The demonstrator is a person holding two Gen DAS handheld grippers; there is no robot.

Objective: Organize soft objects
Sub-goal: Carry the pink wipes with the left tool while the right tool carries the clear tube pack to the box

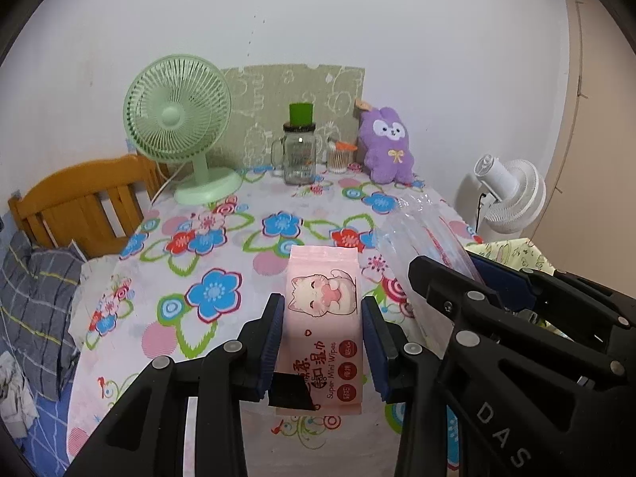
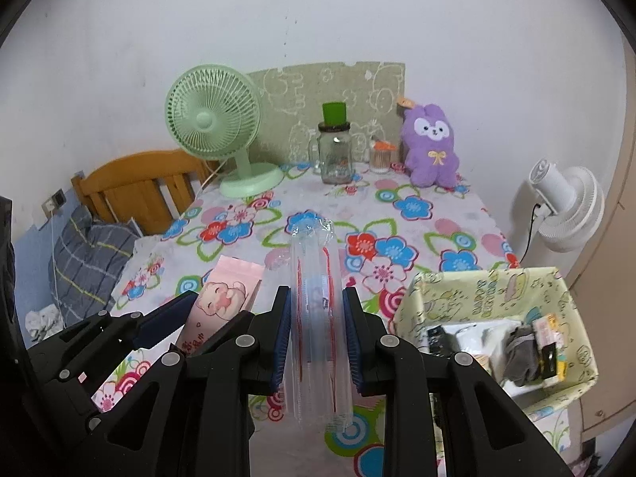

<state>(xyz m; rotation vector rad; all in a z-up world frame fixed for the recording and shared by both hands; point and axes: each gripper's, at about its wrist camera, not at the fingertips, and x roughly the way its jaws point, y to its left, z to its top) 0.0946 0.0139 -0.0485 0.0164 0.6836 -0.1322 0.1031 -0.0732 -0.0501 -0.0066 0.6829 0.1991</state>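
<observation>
Left gripper (image 1: 322, 310) clamps wipes pack (image 1: 324, 318); right gripper (image 2: 318, 306) seemingly clamps clear packet (image 2: 318, 318).

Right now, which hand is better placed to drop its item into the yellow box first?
Right. The yellow box sits just beside the right tool holding the clear pack; the left tool with the wipes is farther.

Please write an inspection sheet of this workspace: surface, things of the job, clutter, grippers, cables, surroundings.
Surface: table with floral cloth.
Job's things: pink wipes pack; clear plastic pack; patterned box at right, holding small items.
Clutter: green fan, glass jar, purple plush at far edge.
Grippers: left gripper shut on wipes pack; right gripper shut on plastic pack.
Cables: green fan's cord; white fan's black cord.
Surroundings: wooden chair, white fan, wall.
</observation>
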